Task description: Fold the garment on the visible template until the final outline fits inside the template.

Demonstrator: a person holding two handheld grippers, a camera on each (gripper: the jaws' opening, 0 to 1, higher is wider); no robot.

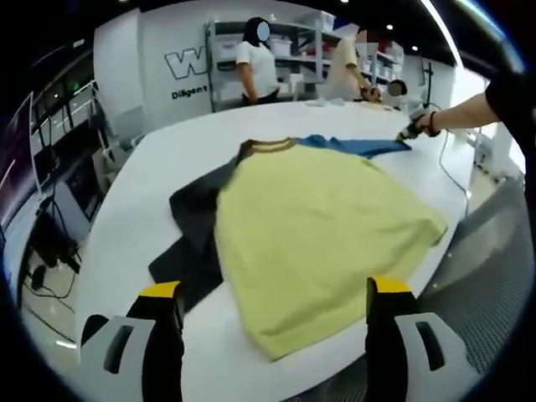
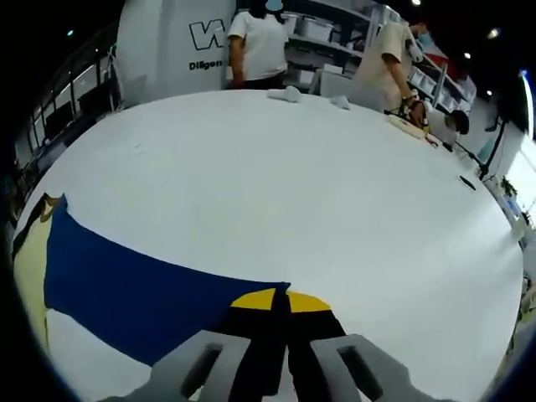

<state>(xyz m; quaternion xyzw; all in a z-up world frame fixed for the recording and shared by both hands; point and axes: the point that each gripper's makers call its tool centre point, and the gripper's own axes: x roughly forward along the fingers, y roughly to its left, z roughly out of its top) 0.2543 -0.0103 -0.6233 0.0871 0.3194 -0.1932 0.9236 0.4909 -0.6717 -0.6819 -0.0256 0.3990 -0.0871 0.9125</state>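
The garment [image 1: 322,226] lies spread on the white table [image 1: 167,167], just ahead of the left gripper [image 1: 272,301], whose two yellow-tipped jaws stand wide apart with nothing between them; the near hem sits between and just beyond the jaw tips. The body is pale yellow with a dark collar band at the far end. One blue sleeve [image 1: 360,146] stretches away to the far right, and a dark panel [image 1: 197,230], either the other sleeve or a sheet beneath the garment, shows along the left side; which one cannot be told.

In the right gripper view, the blue sleeve [image 2: 142,289] runs in from the left across the white table [image 2: 318,167] and ends at the right gripper [image 2: 280,306], whose jaws are pressed together on the sleeve's tip. In the left gripper view that same gripper [image 1: 412,130] shows small at the far end of the sleeve, held by a person's hand [image 1: 427,122].

The template's outline is hard to make out. Two people [image 1: 260,63] stand at the far edge of the table before shelves [image 1: 301,50], and small items there are too small to tell.
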